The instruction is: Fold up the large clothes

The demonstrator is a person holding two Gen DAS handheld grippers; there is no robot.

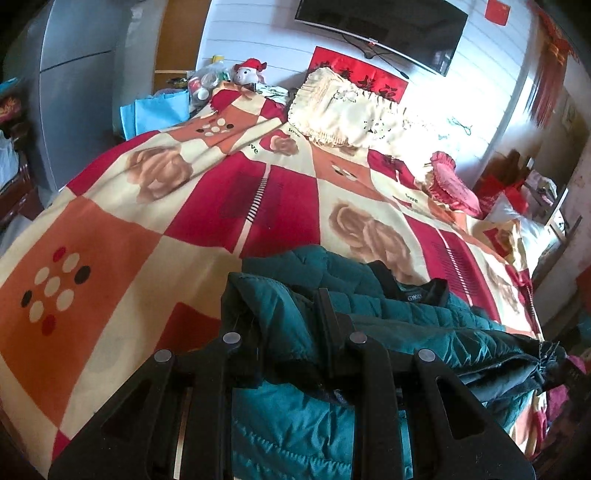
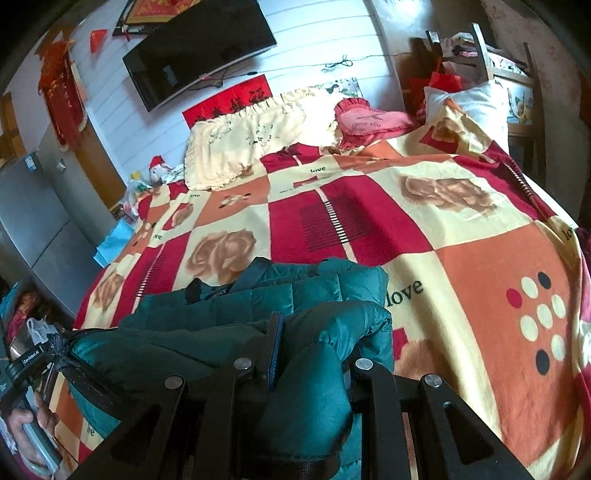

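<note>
A teal quilted puffer jacket (image 1: 413,314) lies bunched at the near edge of the bed; it also shows in the right wrist view (image 2: 229,314). My left gripper (image 1: 284,325) is shut on a fold of the jacket at its left end. My right gripper (image 2: 314,339) is shut on a thick fold of the jacket at its right end. Fabric bulges between the fingers of each. The jacket's black collar with a label (image 1: 415,295) faces up. The left gripper and the hand that holds it (image 2: 26,406) show at the lower left of the right wrist view.
The bed is covered by a red, orange and cream patchwork blanket (image 1: 184,206). A cream pillow (image 1: 343,110) and a pink heart cushion (image 1: 454,181) lie at the head. A TV (image 1: 380,26) hangs on the wall. A grey fridge (image 1: 70,92) stands at the left.
</note>
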